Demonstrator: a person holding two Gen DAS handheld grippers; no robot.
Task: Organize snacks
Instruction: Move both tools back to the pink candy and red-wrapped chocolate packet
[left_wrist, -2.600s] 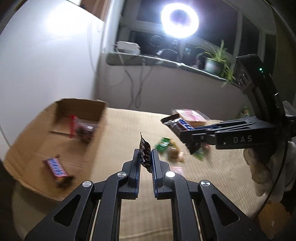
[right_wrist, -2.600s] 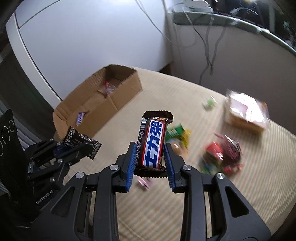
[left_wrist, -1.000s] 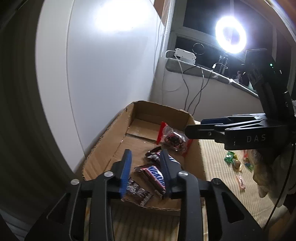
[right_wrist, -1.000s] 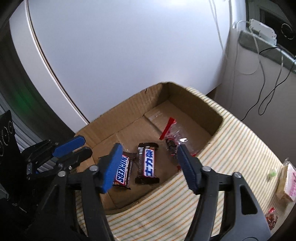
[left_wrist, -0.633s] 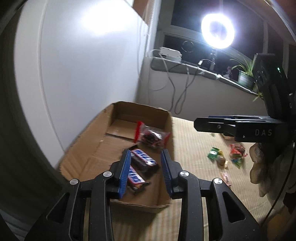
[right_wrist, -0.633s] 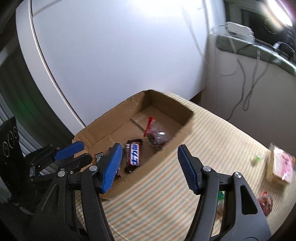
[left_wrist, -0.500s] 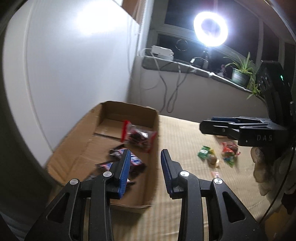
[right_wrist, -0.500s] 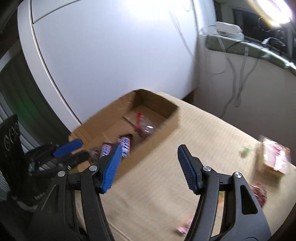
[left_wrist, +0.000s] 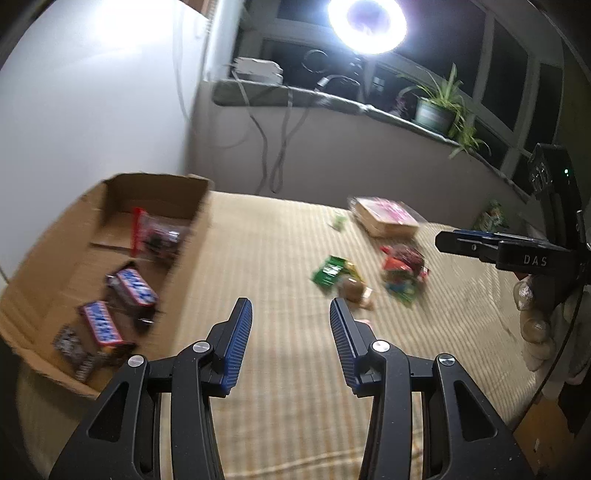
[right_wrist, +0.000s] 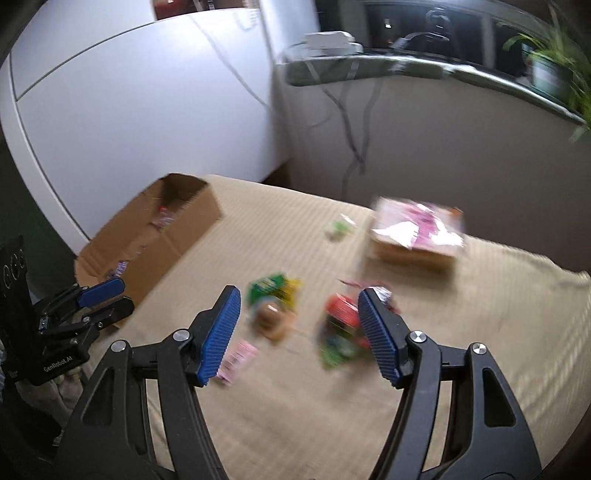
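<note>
Right wrist: snack pile (right_wrist: 295, 314) lies beyond empty right tool (right_wrist: 297, 325).

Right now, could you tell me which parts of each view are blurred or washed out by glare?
Left wrist view: ring light blows out white, cardboard box and snacks smear. Right wrist view: pink packet and loose snacks are motion-blurred.

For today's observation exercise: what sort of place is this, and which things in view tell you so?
Probably a room in a home, not a lab or shop. A potted plant stands on the window ledge, a ring light shines above it, and loose snacks lie on a striped cloth.
</note>
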